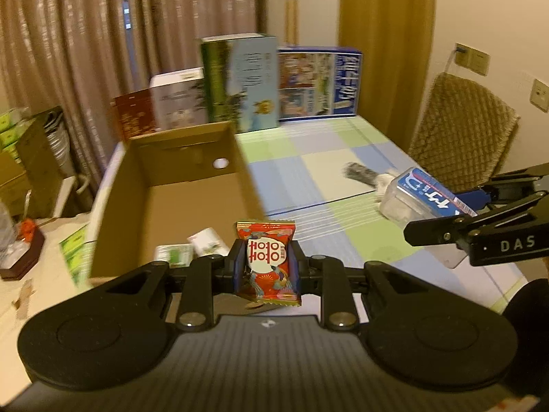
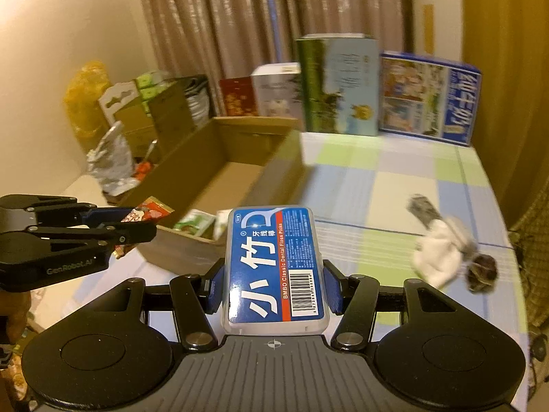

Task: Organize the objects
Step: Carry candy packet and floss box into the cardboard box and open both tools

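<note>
While both claws are loaded, we note the open brown cardboard box (image 1: 178, 192) as the target, lying ahead and to the left of both. Our left gripper (image 1: 267, 267) pinches a red foil candy packet (image 1: 267, 262) upright, just short of the box's near wall; we judge it the nearer hand. Our right gripper (image 2: 272, 285) clamps a clear plastic floss-pick case with a blue label (image 2: 274, 267), long axis pointing forward, with the box well off to its left. Green-and-white sachets (image 2: 195, 223) already lie at the box's near end. A white-and-grey bundle (image 2: 442, 250) sits on the checked tablecloth (image 2: 394, 178), right, clear of both paths. Printed cartons (image 1: 278, 82) stand behind.
</note>
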`<state>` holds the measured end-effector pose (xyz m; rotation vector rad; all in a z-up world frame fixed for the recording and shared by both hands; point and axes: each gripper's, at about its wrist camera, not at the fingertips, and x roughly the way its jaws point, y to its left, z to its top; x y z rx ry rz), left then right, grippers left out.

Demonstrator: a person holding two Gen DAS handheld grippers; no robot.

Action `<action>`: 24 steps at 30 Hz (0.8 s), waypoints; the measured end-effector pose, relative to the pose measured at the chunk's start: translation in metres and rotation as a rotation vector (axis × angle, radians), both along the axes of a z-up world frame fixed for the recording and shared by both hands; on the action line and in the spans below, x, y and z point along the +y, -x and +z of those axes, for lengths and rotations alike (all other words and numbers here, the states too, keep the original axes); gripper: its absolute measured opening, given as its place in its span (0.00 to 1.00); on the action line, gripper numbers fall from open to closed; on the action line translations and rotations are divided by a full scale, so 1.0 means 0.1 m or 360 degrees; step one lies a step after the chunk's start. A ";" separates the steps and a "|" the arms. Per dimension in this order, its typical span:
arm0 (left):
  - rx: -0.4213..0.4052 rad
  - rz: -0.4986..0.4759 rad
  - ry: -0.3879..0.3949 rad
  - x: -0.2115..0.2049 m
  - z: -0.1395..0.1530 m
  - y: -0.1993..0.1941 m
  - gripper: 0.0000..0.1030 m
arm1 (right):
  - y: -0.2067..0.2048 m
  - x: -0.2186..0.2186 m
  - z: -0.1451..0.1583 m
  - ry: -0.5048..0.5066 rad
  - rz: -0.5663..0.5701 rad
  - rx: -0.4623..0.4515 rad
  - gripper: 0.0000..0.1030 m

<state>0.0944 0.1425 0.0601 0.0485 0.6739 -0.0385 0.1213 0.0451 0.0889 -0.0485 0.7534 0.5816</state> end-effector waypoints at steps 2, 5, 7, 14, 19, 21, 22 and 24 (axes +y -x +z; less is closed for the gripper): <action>-0.0003 0.0031 -0.0003 0.12 0.03 0.06 0.21 | 0.02 0.13 0.01 -0.0008 0.0024 0.0003 0.52; -0.0007 0.0068 -0.0006 0.27 0.06 0.15 0.21 | 0.04 0.31 0.02 -0.0015 0.0057 0.0003 0.52; -0.0008 0.0085 -0.0004 0.35 0.07 0.19 0.21 | 0.05 0.40 0.03 -0.0016 0.0073 0.0004 0.52; -0.0015 0.0126 0.0030 0.56 0.10 0.28 0.21 | 0.04 0.68 0.03 0.0006 0.0109 0.0007 0.52; -0.0011 0.0139 0.0039 0.68 0.10 0.27 0.21 | 0.00 0.81 0.02 0.0016 0.0118 0.0004 0.52; -0.0007 0.0139 0.0041 0.72 0.10 0.25 0.21 | -0.01 0.84 0.01 0.0018 0.0120 0.0008 0.52; -0.0004 0.0138 0.0044 0.75 0.10 0.23 0.21 | -0.03 0.86 0.01 0.0020 0.0120 0.0012 0.52; 0.0002 0.0135 0.0042 0.78 0.10 0.19 0.21 | -0.08 0.90 0.00 0.0018 0.0117 0.0018 0.52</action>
